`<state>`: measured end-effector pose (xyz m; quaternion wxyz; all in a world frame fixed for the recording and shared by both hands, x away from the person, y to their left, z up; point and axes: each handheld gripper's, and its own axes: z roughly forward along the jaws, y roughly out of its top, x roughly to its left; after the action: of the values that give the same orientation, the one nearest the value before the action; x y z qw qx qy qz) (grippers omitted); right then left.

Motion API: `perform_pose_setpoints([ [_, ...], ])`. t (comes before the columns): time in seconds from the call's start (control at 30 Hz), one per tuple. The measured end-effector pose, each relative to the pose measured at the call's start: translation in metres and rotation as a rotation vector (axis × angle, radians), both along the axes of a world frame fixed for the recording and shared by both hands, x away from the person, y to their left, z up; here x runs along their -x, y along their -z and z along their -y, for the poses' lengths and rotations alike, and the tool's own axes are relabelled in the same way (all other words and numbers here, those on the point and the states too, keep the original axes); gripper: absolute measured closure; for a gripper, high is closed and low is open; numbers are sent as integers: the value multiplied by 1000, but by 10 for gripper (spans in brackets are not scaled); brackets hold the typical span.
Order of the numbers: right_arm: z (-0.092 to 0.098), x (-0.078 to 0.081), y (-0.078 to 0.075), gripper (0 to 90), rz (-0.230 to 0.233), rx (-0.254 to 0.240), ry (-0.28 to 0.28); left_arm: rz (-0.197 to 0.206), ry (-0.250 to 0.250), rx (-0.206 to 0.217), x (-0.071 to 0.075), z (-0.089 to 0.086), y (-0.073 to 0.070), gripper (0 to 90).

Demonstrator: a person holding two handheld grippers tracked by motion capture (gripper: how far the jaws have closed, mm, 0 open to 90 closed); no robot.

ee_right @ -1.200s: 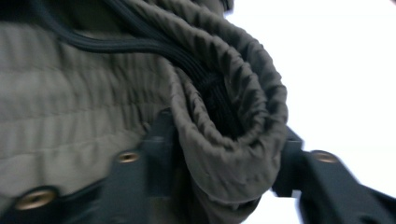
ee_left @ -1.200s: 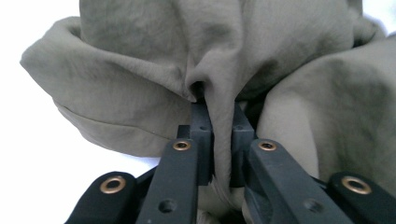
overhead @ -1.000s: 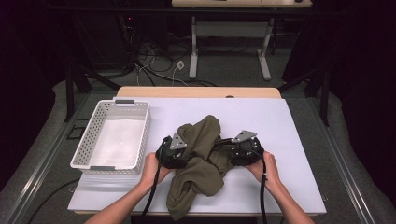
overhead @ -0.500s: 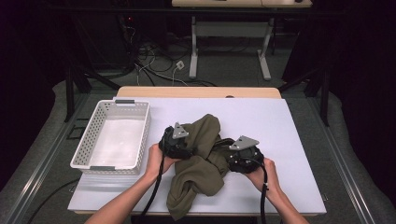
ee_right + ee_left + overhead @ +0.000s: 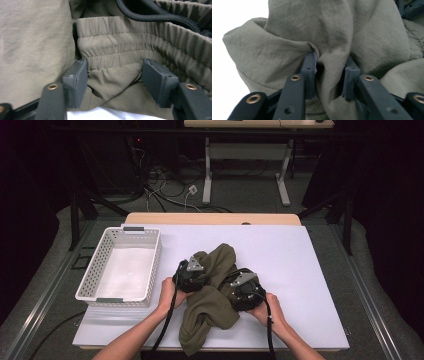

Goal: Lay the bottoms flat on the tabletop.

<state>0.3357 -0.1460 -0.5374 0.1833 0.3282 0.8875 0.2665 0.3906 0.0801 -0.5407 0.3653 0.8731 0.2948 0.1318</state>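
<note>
While both hands [image 5: 169, 292] reach in from the near edge, each with its tongs laid against the cloth, the items read as follows, nearest first. Garment [image 5: 212, 305]: olive green, crumpled in a heap on the near middle of the white table [image 5: 310, 270], one end trailing toward the near edge. Left tongs [image 5: 197, 272]: set at the garment's left side; jaws have just been closing and now stand narrow, pinching a fold of the fabric between the pads [image 5: 310, 72]. Right tongs [image 5: 239, 287]: set at the garment's right side; jaws stand at middling width, with the gathered elastic waistband [image 5: 120, 47] bulging between the pads [image 5: 76, 80]; whether they press on it cannot be told. Basket [image 5: 150, 265]: white, perforated, on the left of the table, just beside the left hand. Floor cables [image 5: 165, 190]: far, beyond the table.
</note>
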Motion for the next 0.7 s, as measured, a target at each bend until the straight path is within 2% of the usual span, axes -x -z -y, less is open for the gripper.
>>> perform_pose_setpoints([
  [0.1,-1,0,1,456,-7,-7,2,0,6,-5,1,2,2,780],
  [0.23,0,0,1,547,9,-8,-3,1,1,0,2,4,2,818],
  [0.3,0,0,1,606,4,-14,-1,-2,-2,5,2,3,2,823],
  [0.43,-1,0,3,653,6,-14,-18,6,-2,14,3,3,1,826],
  [0.5,1,1,2,736,7,-22,-21,13,2,16,4,3,1,826],
  [0.6,3,2,1,761,4,-21,-17,19,2,18,5,2,-1,830],
  [0.7,4,3,0,801,27,-12,-13,26,2,16,7,1,-2,839],
])
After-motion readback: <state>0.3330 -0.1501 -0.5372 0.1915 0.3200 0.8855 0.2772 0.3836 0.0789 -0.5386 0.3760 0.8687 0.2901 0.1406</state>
